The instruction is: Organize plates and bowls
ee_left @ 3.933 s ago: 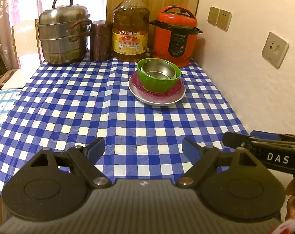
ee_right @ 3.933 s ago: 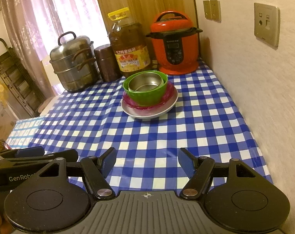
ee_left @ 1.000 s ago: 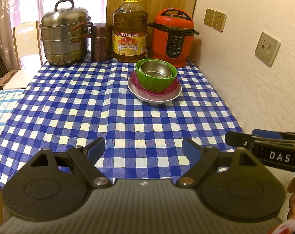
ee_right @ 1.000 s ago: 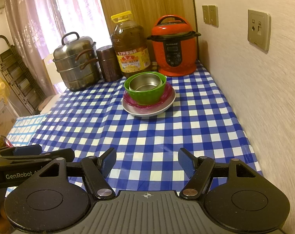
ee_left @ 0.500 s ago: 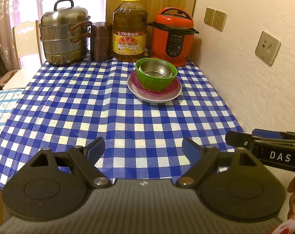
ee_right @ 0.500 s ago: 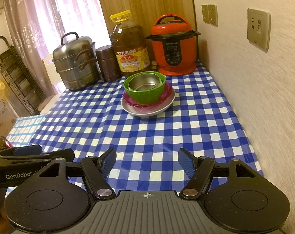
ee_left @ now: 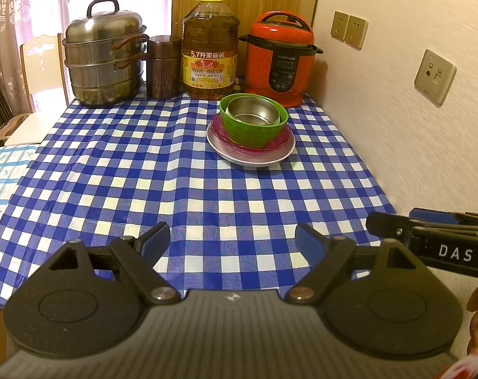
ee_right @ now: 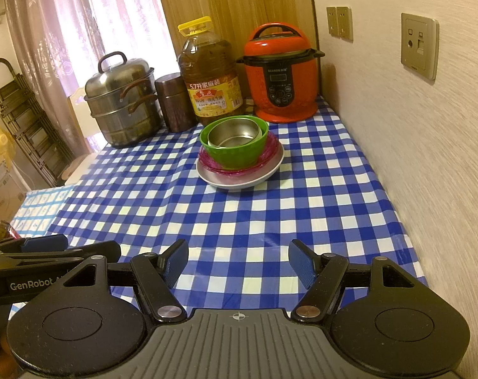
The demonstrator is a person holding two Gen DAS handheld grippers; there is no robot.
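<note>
Your table (ee_left: pixel 176 170), spread with a blue-and-white checked cloth, fills both views, and the wall with its sockets runs along the 3 o'clock side. At 11 o'clock in the left wrist view stands a steel steamer pot (ee_left: pixel 104 60); at 12 o'clock a big oil bottle (ee_left: pixel 210 53) with a yellow cap, its label reading "5.7" followed by Chinese characters; beside it at 1 o'clock a red pressure cooker (ee_left: pixel 281 63) with a small brand name too fine to read surely. A brown canister (ee_left: pixel 163 66) sits between pot and bottle. The stack you are to organize lies just in front of the cooker, at 12 to 1 o'clock: a white plate (ee_left: pixel 251 154) at the bottom, a pink plate (ee_left: pixel 275 143) on it, a green bowl (ee_left: pixel 253 131) above, and a steel bowl (ee_left: pixel 253 113) nested inside. Your left gripper (ee_left: pixel 232 241) hangs over the near table edge, jaws apart and holding nothing. Your right gripper (ee_right: pixel 238 260) is likewise spread and empty; its side reads "DAS", while the left one's side reads "GenRobot".
</note>
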